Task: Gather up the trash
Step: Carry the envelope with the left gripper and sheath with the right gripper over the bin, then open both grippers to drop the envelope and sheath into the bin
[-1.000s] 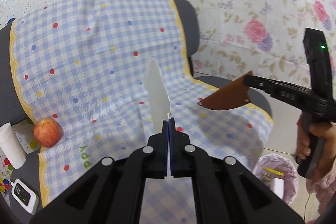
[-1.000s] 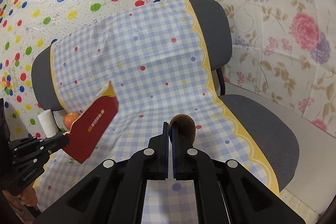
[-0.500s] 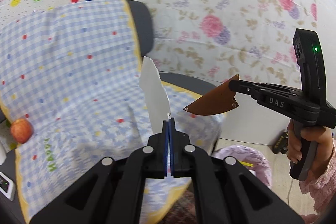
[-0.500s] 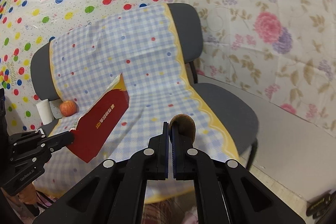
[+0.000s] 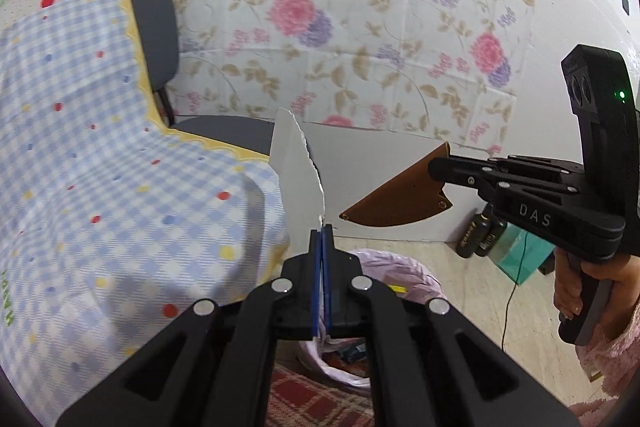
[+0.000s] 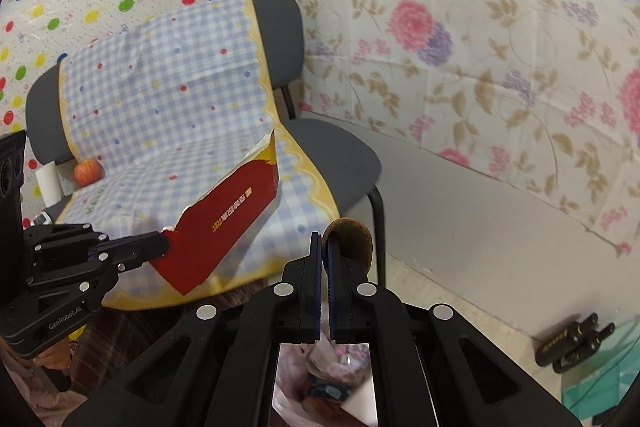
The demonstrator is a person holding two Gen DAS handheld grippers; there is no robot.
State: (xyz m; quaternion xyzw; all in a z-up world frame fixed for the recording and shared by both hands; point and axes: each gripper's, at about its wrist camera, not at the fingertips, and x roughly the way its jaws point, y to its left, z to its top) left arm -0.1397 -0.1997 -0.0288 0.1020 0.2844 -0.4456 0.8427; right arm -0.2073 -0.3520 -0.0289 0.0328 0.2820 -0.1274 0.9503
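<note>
Red torn cardboard packet [image 6: 224, 223], white on its reverse: clamped in the closed left gripper [image 5: 322, 231], held over the front edge of the chair [image 6: 332, 155]. Brown leather-like scrap [image 5: 400, 199] with rivets: pinched in the closed right gripper [image 6: 324, 239], beside the packet. Pink-lined trash bin [image 5: 400, 279]: on the floor directly below both grippers, already holding rubbish. Blue checked cloth [image 6: 168, 99]: draped over the chair; an apple [image 6: 87, 171] rests on it.
</note>
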